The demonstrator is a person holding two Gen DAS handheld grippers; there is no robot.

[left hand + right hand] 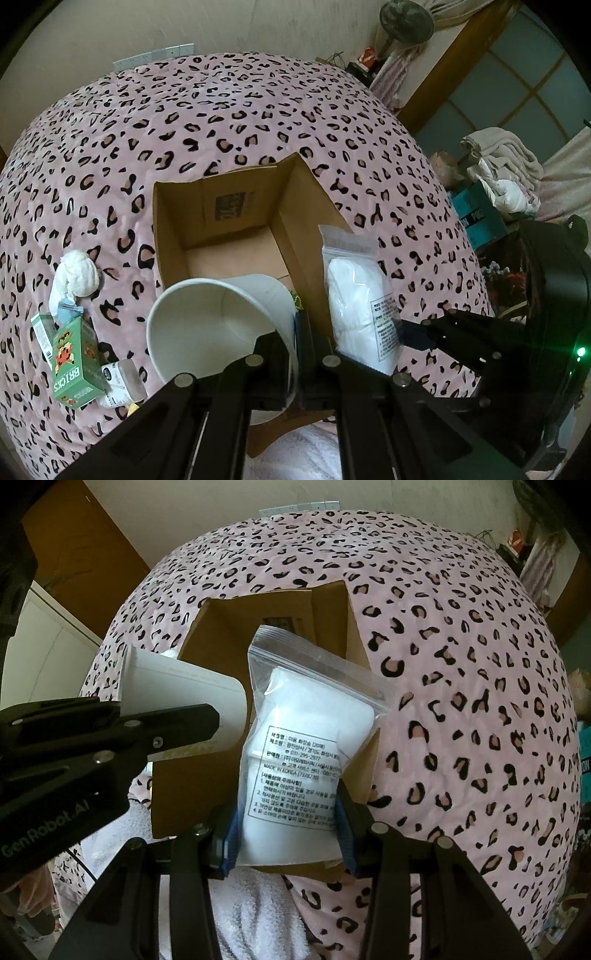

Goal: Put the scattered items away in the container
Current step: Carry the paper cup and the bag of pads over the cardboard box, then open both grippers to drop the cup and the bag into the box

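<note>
An open cardboard box [173, 221] sits on the pink leopard-print blanket; it also shows in the right wrist view [221, 627]. My left gripper [295, 354] is shut on the rim of a white paper cup [207, 325], held tilted over the box's near edge; the cup also shows in the right wrist view [177, 690]. My right gripper [288, 834] is shut on a clear zip bag of white cotton pads [303, 738], held upright above the box's near right corner; the bag also shows in the left wrist view [358, 299].
Left of the box lie a white knotted cloth [75, 278], a green BRICKS box [75, 365], a small white box [42, 334] and a small jar [122, 382]. A teal box [476, 218] and folded towels [502, 166] stand off the bed at right.
</note>
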